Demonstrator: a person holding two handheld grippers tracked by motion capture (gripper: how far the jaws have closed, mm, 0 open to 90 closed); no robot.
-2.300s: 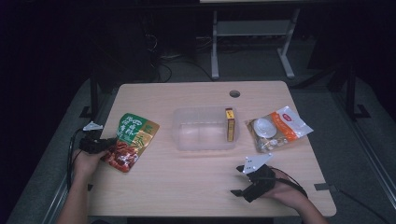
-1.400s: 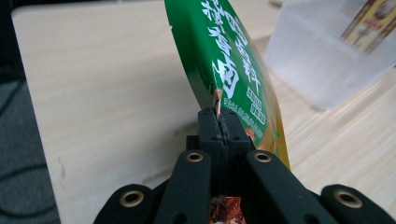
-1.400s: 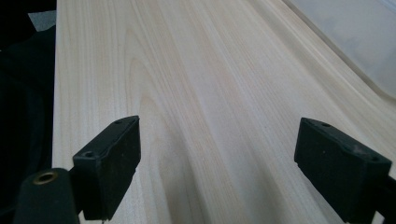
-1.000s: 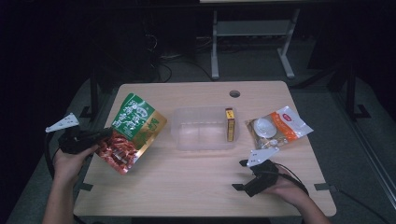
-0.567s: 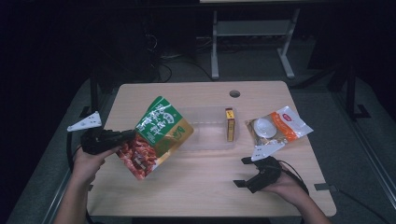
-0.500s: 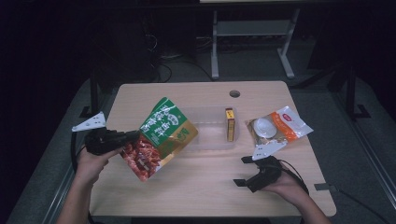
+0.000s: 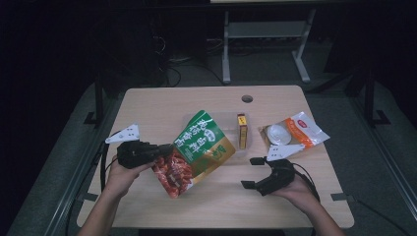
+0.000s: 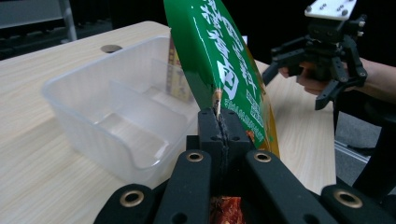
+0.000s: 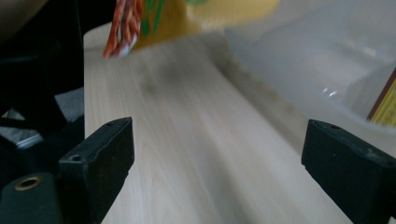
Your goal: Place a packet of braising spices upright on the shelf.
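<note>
left gripper (image 7: 164, 149): clamped on snack bag (image 7: 199, 150), lifted over clear bin's (image 8: 88, 100) left end | right gripper (image 7: 253, 172): jaws apart, holding nothing, near worktop's front edge

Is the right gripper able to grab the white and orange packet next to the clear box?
Probably yes. The right gripper is open and holds nothing, and the white and orange packet lies on bare table just beyond it, right of the clear box. Nothing sits between them.
</note>
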